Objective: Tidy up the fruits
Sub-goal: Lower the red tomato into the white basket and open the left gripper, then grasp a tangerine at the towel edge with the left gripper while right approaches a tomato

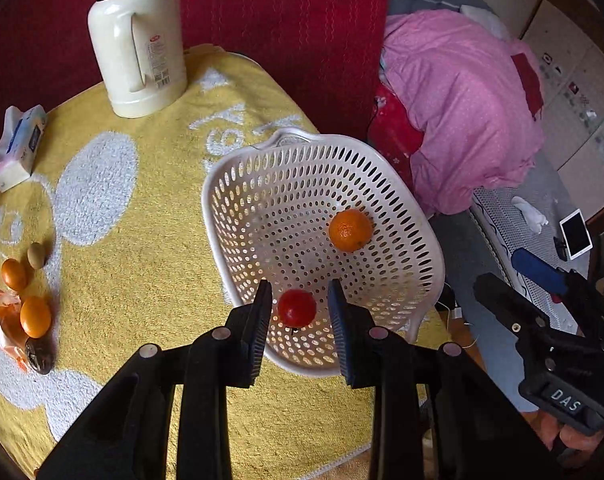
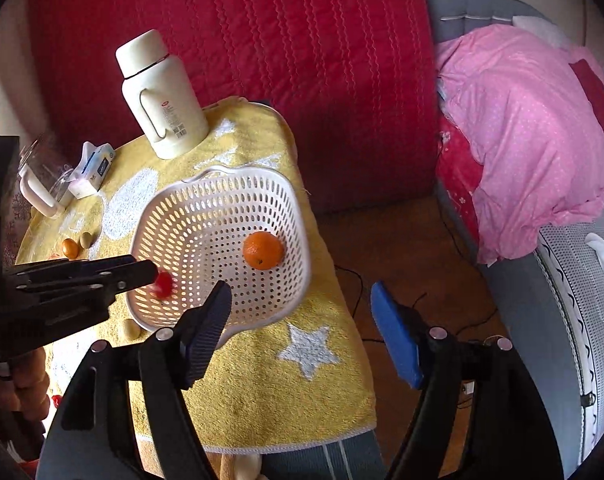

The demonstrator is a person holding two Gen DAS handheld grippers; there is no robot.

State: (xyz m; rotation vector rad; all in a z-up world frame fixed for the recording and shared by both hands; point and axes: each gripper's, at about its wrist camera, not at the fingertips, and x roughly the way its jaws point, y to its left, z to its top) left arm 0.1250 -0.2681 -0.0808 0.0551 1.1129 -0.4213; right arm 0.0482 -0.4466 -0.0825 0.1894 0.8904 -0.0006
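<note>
A white perforated basket [image 1: 421, 224] [image 2: 302, 240] sits on the yellow towel. Inside it lie an orange [image 1: 349, 230] [image 2: 263, 250] and a small red fruit [image 1: 296, 308] [image 2: 163, 283]. My left gripper [image 1: 300, 304] hangs over the basket's near rim with its jaws apart on either side of the red fruit, not touching it. My right gripper [image 2: 302, 320] is open and empty, just in front of the basket's right side. Two small oranges [image 1: 14, 274] [image 1: 35, 316], a brownish fruit [image 1: 36, 255] and a dark fruit [image 1: 40, 356] lie at the towel's left.
A cream thermos jug [image 1: 136, 36] [image 2: 164, 96] stands at the back of the table. A tissue pack [image 1: 18, 148] [image 2: 94, 170] lies at the left. An orange wrapper [image 1: 6, 320] lies by the loose fruit. A bed with a pink quilt [image 1: 461, 120] is to the right.
</note>
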